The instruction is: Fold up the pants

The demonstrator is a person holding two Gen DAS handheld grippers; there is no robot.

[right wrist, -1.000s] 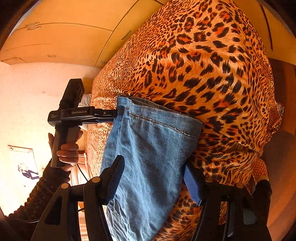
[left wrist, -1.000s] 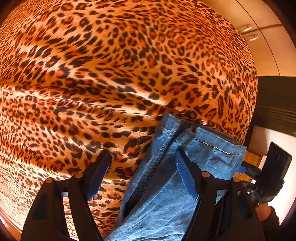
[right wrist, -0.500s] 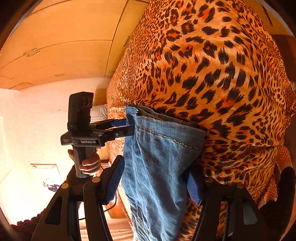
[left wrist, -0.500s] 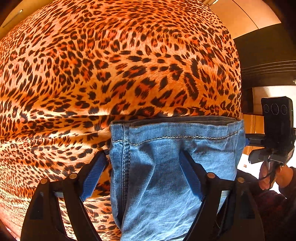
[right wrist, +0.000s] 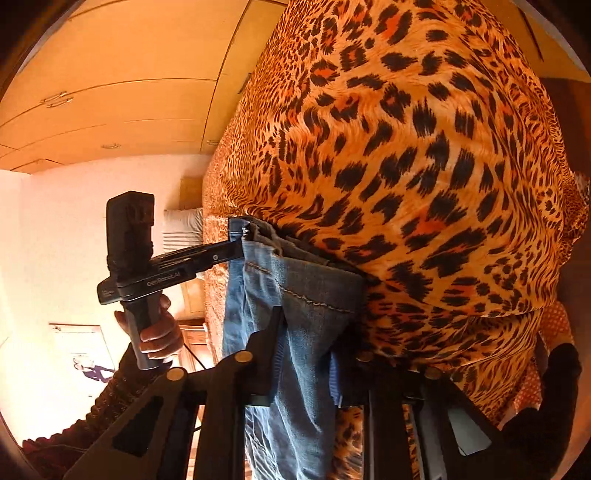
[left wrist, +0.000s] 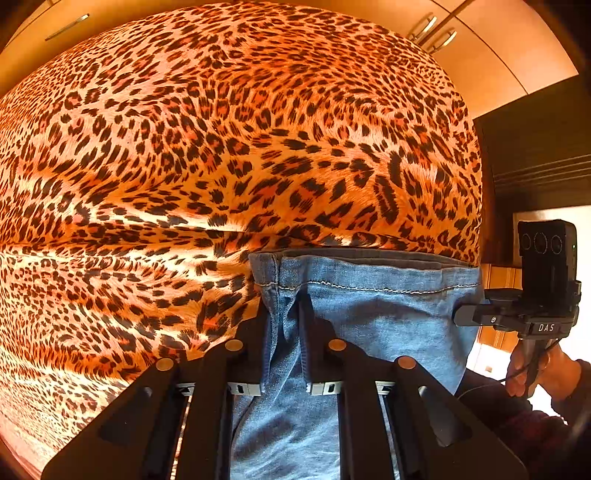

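Blue denim pants [left wrist: 388, 321] hang with one leg's hem end lifted over a leopard-print bedspread [left wrist: 221, 147]. My left gripper [left wrist: 282, 310] points steeply down and is shut on the hem's left corner, the cloth bunched between its pads. The right gripper [left wrist: 461, 316] holds the hem's opposite edge. In the right wrist view the pants [right wrist: 306, 280] pass between the jaws of my right gripper [right wrist: 306, 339], which are closing and pinching the denim. The left gripper [right wrist: 240, 253] clamps the far corner there.
The bedspread [right wrist: 406, 147] fills most of both views. Wooden wardrobe doors [right wrist: 110, 92] with handles [left wrist: 436, 33] stand behind the bed. A person's hand [right wrist: 159, 332] holds the left gripper's handle, another hand [left wrist: 535, 369] the right one. A pale wall lies at left.
Both grippers stood open around the hem and have now closed on it. The left gripper shifted to the hem's left corner, and the hem is now stretched between the two.
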